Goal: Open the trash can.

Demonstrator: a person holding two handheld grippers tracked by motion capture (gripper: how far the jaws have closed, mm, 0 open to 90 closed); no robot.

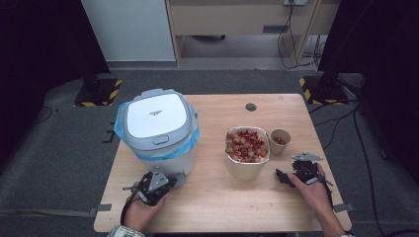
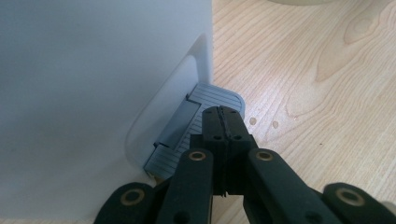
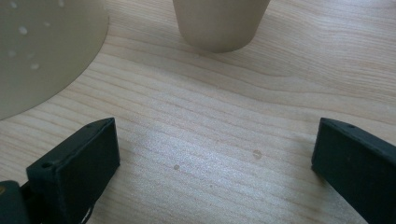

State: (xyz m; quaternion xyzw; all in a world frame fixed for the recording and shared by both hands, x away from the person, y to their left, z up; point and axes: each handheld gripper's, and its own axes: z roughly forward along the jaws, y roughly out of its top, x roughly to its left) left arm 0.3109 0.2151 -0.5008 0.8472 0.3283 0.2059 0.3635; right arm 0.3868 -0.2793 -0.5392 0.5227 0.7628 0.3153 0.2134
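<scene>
Left hand-held gripper: jaws pressed together, tips on grey pedal of white bin.
Right hand-held gripper: jaws spread wide, resting on bench near paper cup.

The bin is cut off at twelve and nine o'clock; its pedal is partly hidden by the left gripper.

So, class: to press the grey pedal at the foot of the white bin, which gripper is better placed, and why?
Left. The left gripper, jaws shut, sits right over the pedal at the bin's base. The right gripper rests open across the table, near the paper cup and bowl.
</scene>
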